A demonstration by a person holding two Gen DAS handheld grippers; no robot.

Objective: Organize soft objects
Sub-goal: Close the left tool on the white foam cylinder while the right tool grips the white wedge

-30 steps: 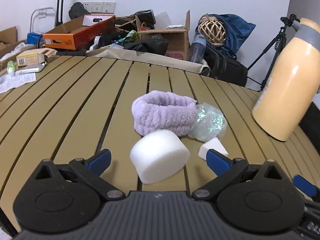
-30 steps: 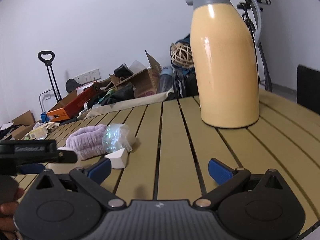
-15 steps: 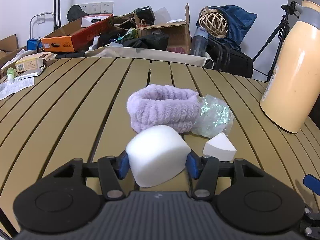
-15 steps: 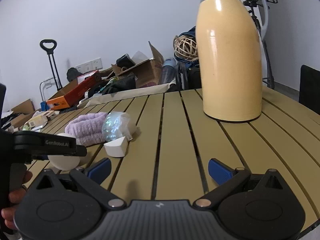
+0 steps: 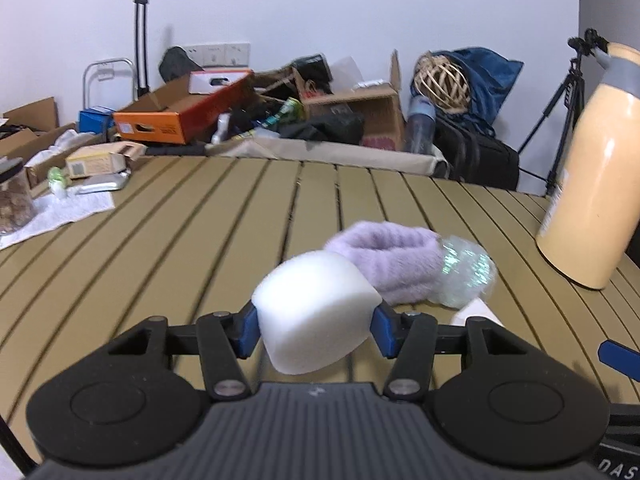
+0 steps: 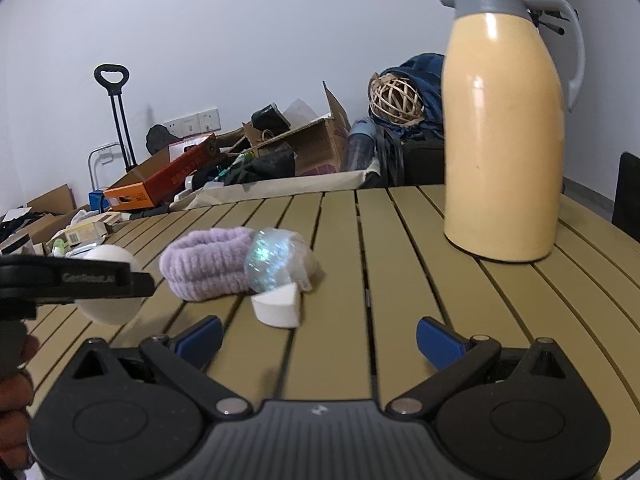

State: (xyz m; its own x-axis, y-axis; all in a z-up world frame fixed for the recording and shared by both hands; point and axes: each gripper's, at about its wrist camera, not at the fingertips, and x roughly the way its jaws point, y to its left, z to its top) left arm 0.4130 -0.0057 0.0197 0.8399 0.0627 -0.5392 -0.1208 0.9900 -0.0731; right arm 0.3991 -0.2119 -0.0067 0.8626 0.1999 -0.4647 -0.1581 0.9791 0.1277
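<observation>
My left gripper [image 5: 316, 330] is shut on a round white foam block [image 5: 316, 312], held a little above the slatted table [image 5: 168, 248]; both blue pads press its sides. Behind it lie a lilac fluffy headband [image 5: 386, 262] and a shiny crumpled plastic bag [image 5: 464, 276], with a white foam wedge [image 5: 476, 312] beside them. In the right wrist view the same headband [image 6: 208, 262], bag [image 6: 276, 262] and wedge [image 6: 278, 306] lie ahead and left of my right gripper [image 6: 318, 338], which is open with nothing between its fingers. The left gripper [image 6: 76, 280] with the foam block [image 6: 112, 284] shows at the far left.
A tall yellow thermos jug [image 6: 504, 132] stands on the table at the right. Papers, a jar and small boxes [image 5: 60, 184] lie at the table's far left. Cardboard boxes, bags and a tripod clutter the floor behind the table.
My left gripper closed on the white foam block and lifted it off the table, swinging left. The right gripper moved nearer the headband and wedge and stayed open.
</observation>
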